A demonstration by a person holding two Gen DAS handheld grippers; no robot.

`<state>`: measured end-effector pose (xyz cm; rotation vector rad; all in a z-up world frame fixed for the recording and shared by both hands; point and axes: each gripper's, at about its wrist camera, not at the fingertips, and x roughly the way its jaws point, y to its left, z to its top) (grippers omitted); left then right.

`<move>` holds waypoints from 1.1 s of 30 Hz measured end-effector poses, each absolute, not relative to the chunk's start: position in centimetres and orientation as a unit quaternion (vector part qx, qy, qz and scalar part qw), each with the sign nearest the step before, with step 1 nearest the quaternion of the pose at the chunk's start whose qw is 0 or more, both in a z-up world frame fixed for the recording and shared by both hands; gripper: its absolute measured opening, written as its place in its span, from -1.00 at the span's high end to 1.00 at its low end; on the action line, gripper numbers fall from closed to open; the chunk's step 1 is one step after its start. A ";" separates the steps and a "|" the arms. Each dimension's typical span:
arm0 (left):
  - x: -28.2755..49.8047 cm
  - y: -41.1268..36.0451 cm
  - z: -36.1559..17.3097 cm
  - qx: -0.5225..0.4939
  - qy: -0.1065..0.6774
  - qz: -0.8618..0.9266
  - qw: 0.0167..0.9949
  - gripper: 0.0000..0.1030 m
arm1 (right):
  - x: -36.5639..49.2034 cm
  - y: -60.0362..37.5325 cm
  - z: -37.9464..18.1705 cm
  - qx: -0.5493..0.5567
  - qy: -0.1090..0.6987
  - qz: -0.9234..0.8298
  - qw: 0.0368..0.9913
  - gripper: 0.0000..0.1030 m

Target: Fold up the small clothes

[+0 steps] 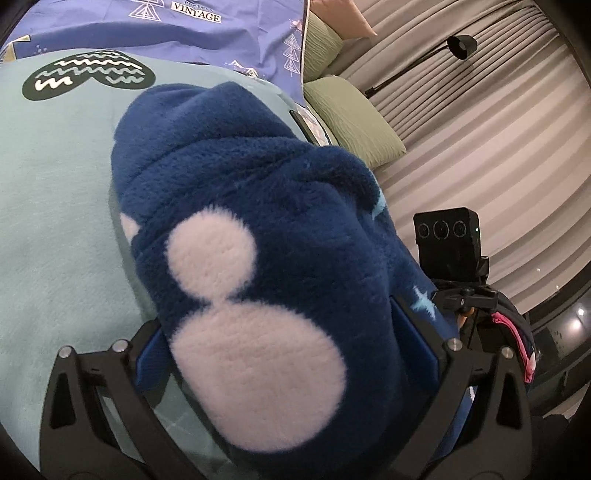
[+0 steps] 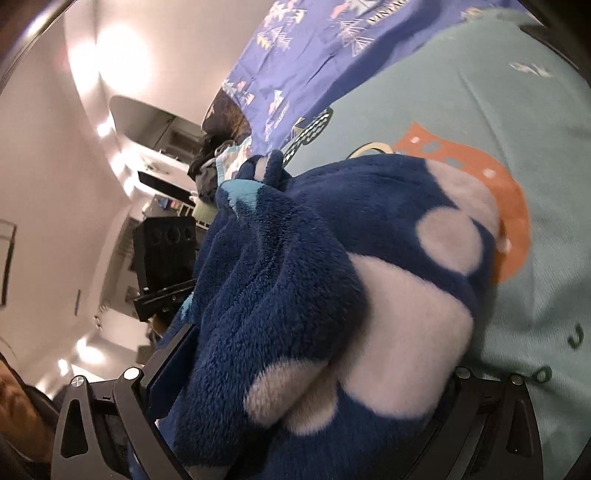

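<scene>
A dark blue fleece garment [image 1: 258, 206] with big pale pink spots fills the middle of the left wrist view and hangs bunched over a light teal blanket [image 1: 55, 221]. My left gripper [image 1: 288, 354] is shut on the fleece garment, its blue pads buried in the pile. In the right wrist view the same fleece garment [image 2: 295, 277] is bunched between the fingers of my right gripper [image 2: 306, 387], which is shut on it. The fingertips of both grippers are hidden by the fleece. The other gripper's camera block [image 1: 447, 243] shows just right of the garment.
The teal blanket [image 2: 498, 110] has a dark heart print [image 1: 88, 74] and an orange print [image 2: 509, 206]. A blue patterned sheet [image 1: 184, 26] lies behind it. Green pillows [image 1: 354, 118] and a striped grey curtain [image 1: 480, 129] are at the right. A black lamp [image 1: 461, 46] stands there.
</scene>
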<state>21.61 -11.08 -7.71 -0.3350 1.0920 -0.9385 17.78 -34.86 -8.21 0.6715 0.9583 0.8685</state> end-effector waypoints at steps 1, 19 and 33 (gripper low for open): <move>21.6 -11.1 -7.8 -0.151 0.497 -0.429 0.739 -1.00 | 17.9 -34.7 -8.2 0.302 0.436 0.398 0.748 -1.00; 19.0 -12.1 -4.7 -0.062 0.422 -0.435 0.793 -0.61 | 15.2 -34.7 -5.9 0.290 0.394 0.340 0.803 -0.21; 14.1 -10.8 2.7 -0.025 0.344 -0.417 0.841 -0.08 | 7.4 -31.4 3.5 0.198 0.314 0.216 0.903 0.06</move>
